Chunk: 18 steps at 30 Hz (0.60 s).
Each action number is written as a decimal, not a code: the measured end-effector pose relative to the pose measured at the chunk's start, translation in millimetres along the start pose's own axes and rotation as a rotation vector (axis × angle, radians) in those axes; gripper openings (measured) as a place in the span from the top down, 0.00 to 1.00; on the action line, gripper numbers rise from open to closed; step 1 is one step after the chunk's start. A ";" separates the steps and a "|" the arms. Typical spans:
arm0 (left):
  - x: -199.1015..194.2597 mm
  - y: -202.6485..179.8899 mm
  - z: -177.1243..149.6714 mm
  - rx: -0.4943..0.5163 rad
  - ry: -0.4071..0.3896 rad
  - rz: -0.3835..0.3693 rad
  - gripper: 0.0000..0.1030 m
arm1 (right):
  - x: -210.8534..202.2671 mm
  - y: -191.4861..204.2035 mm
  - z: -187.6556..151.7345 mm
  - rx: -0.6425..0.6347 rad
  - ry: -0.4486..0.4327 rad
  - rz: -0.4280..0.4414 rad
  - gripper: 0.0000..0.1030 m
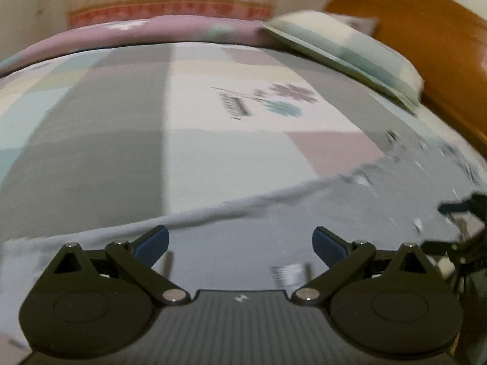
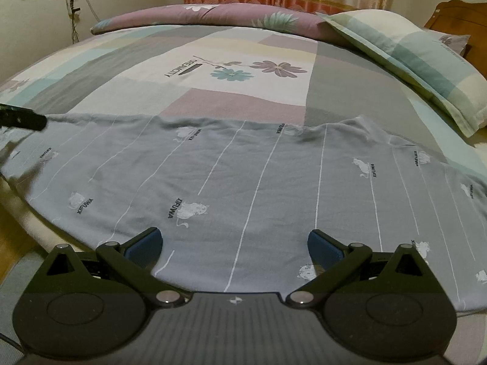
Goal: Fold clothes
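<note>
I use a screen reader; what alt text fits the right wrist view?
A grey shirt with thin white stripes and cat prints lies spread flat on a patchwork bedspread, with the open, empty right gripper hovering over its near edge. A checked pillow sits at the far right.
</note>
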State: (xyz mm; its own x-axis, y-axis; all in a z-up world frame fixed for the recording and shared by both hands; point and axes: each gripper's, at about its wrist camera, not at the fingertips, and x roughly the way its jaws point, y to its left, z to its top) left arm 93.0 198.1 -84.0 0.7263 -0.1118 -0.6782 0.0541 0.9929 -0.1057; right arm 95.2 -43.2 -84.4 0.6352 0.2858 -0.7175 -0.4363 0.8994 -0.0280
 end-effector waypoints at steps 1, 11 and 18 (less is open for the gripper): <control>6.3 -6.4 0.2 0.022 0.005 0.002 0.03 | 0.0 -0.3 -0.2 -0.001 -0.001 0.001 0.00; 29.8 -21.4 9.4 0.027 0.032 0.024 0.03 | 1.0 -1.0 -1.3 0.000 -0.010 0.001 0.00; 0.4 -52.1 -19.0 0.110 0.029 -0.032 0.02 | 0.7 -1.1 -2.0 0.001 -0.014 0.001 0.00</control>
State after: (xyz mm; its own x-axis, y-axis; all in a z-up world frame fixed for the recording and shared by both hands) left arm 77.4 145.6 -92.5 0.7033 -0.1431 -0.6964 0.1533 0.9870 -0.0480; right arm 94.8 -44.6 -86.3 0.6434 0.2913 -0.7080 -0.4367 0.8992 -0.0269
